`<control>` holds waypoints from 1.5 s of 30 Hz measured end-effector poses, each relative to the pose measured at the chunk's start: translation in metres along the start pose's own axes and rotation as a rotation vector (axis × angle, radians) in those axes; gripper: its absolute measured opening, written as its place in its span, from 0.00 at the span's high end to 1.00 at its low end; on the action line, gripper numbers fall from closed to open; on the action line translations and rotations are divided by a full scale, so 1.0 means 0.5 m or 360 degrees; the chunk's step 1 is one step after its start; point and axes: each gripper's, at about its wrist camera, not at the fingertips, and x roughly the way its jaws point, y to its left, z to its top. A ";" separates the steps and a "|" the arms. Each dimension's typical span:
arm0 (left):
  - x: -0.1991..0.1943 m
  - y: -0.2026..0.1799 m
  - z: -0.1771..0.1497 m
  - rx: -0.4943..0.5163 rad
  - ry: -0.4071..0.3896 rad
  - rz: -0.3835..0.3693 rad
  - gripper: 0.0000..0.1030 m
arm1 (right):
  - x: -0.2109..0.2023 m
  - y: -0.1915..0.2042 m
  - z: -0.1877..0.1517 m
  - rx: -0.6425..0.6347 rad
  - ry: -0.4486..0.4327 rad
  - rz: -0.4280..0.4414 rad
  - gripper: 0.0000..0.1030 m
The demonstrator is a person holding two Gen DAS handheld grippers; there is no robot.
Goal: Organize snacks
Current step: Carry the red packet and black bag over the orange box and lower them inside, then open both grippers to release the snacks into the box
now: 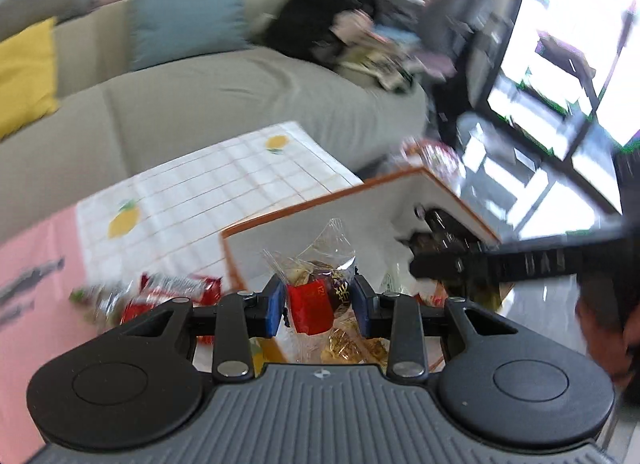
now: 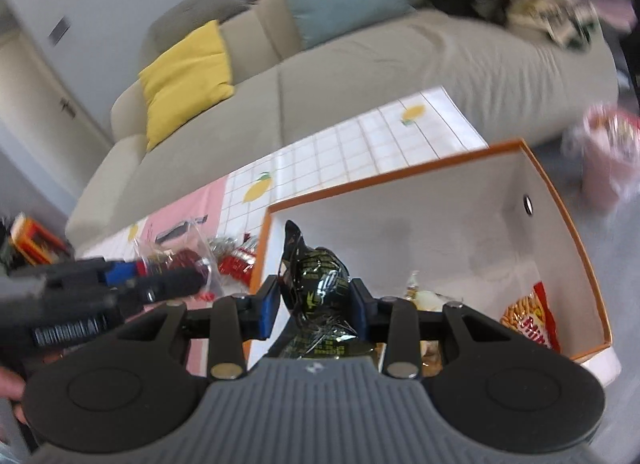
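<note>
- Gripping with our left gripper (image 1: 320, 304), we hold a clear-wrapped red snack (image 1: 316, 300), pads pressed on both sides, above the box's near edge.
- Our right gripper (image 2: 314, 306) is clamped on a black foil snack packet (image 2: 316, 284), over the box's left corner.
- We list the white, orange-rimmed box (image 2: 400, 175) on the table, an orange snack bag (image 2: 532, 320) at its right wall.
- Loose red snacks (image 1: 180, 288) lie on the tablecloth (image 1: 224, 179) beside the box's left edge.
- Beyond: sofa (image 2: 360, 79).

Glossy crinkled snack wrappers (image 2: 320, 288); matt, perhaps cardboard box (image 2: 440, 223); soft cloth sofa (image 1: 240, 103); smooth plastic-looking tablecloth (image 1: 224, 179).
</note>
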 end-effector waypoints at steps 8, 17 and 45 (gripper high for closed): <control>0.127 -0.015 0.026 0.0327 0.0225 0.0031 0.62 | 0.104 -0.069 0.074 0.0213 0.0135 0.0067 0.65; 0.220 -0.017 0.021 0.0594 0.0467 0.0027 0.61 | 0.258 -0.104 0.090 0.0309 0.0393 0.0022 0.65; 0.249 -0.021 0.000 0.0836 0.0629 0.0086 0.47 | 0.346 -0.088 0.082 0.0323 0.0613 -0.0188 0.48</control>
